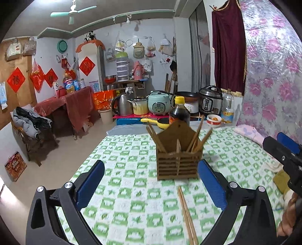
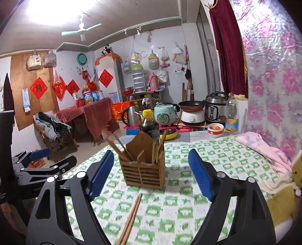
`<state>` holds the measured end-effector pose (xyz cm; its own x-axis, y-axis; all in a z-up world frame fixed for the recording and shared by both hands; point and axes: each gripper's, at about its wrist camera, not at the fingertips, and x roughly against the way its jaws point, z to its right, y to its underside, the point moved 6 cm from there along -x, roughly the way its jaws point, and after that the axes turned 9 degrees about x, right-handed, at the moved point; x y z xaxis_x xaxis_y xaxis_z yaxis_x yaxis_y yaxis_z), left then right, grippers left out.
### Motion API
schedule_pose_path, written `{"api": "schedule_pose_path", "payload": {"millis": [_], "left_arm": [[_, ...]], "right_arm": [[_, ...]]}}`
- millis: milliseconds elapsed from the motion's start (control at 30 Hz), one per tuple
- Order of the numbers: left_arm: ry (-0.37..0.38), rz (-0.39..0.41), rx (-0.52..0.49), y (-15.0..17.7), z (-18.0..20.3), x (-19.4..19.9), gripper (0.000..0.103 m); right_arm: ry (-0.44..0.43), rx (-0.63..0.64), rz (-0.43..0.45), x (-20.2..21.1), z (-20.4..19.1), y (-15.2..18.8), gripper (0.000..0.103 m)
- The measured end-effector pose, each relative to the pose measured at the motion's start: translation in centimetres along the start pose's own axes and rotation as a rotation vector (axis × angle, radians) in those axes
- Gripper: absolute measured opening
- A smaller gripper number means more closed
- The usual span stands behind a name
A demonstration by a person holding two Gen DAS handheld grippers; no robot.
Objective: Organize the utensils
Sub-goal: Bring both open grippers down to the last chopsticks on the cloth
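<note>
Left wrist: chopsticks (image 1: 186,214) cut off below.

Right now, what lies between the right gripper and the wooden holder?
A pair of loose chopsticks on the green checked tablecloth, short of the wooden holder; the open right gripper holds nothing. The right wrist view shows it.

Left tool (image 1: 151,179), right tool (image 2: 151,173): black frames, ribbed blue pads, silver screws.

Pale walls (image 1: 151,37) (red decorations), ceiling fan (image 1: 72,11).
</note>
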<state>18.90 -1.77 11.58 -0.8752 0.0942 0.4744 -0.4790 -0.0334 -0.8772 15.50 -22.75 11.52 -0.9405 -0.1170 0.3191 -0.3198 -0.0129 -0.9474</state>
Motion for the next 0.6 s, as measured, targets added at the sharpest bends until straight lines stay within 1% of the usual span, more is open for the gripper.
{"api": "schedule_pose_path", "payload": {"millis": [67, 133, 200, 267, 333, 400, 467, 533, 600], "left_arm": [[0.005, -0.004, 0.006, 1.5, -0.1, 1.1, 0.097], [0.005, -0.009, 0.015, 3.0, -0.2, 1.7, 0.097], [-0.006, -0.013, 0.01, 4.7, -0.1, 1.9, 0.097], [-0.03, -0.033, -0.02, 7.3, 0.0, 1.7, 0.097], [-0.054, -0.056, -0.056, 9.6, 0.2, 1.1, 0.097], [-0.062, -0.1, -0.101, 12.3, 0.3, -0.1, 0.097], [-0.066, -0.155, -0.124, 14.3, 0.2, -1.4, 0.097], [-0.055, -0.223, -0.122, 16.1, 0.1, -3.0, 0.097], [-0.016, -0.303, -0.099, 17.9, -0.2, -4.4, 0.097]], "right_arm": [[0.005, -0.002, -0.004, 0.8, -0.1, 0.9, 0.091], [0.002, -0.01, -0.018, 1.6, -0.3, 2.3, 0.095], [-0.007, -0.009, -0.046, 1.9, -0.8, 4.1, 0.096], [0.005, 0.017, -0.078, 1.8, -1.2, 5.9, 0.096], [0.03, 0.074, -0.123, 1.2, -1.8, 8.3, 0.096], [0.043, 0.119, -0.168, 0.4, -2.3, 10.4, 0.096], [0.078, 0.161, -0.212, -0.7, -2.2, 12.4, 0.096], [0.127, 0.189, -0.233, -1.5, -1.7, 13.6, 0.096], [0.164, 0.207, -0.253, -2.1, -1.1, 14.3, 0.096]]}}
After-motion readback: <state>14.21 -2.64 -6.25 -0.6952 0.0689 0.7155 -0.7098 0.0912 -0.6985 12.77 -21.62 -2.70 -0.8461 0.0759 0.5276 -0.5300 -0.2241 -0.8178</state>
